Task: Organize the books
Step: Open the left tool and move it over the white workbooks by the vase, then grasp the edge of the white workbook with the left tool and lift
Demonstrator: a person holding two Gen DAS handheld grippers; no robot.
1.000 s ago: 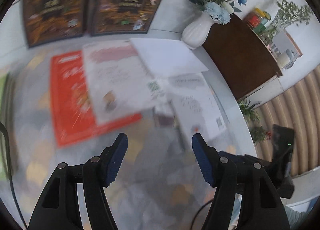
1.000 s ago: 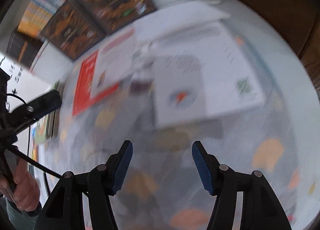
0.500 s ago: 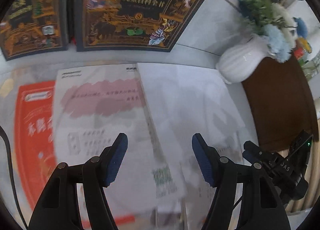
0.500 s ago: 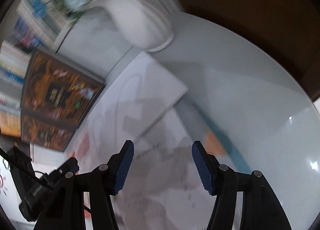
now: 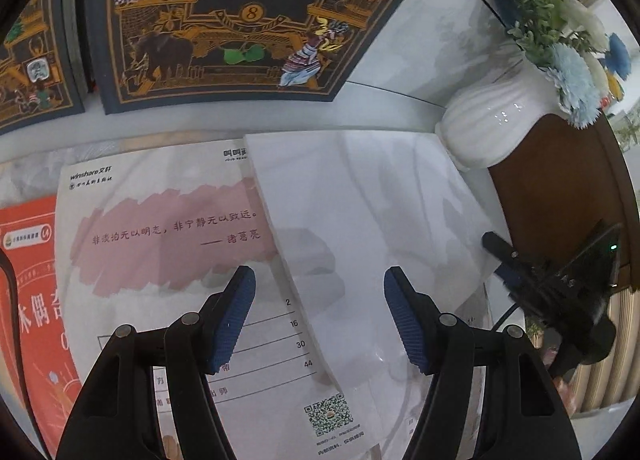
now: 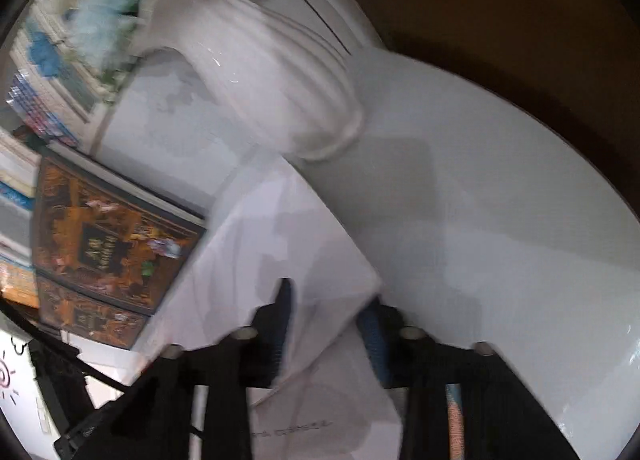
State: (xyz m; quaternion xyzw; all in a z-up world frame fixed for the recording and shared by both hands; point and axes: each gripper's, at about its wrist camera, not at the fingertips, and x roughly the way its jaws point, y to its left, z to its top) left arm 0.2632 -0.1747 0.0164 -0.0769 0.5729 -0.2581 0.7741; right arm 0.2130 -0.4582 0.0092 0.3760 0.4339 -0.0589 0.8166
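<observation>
Right gripper: jaws narrowed from wide, straddling near-right corner of plain white book; firm grip not confirmed, view blurred. Left gripper: jaws wide, empty, poised over same white book, having advanced across table toward its back edge. White book overlaps pink-banded booklet; red book lies at left; white vase just beside book's far right corner. Encyclopedia volumes stand along back edge. Judgement: pickup beginning; vase is collision risk.

dark book "8", booklet "winshare"
</observation>
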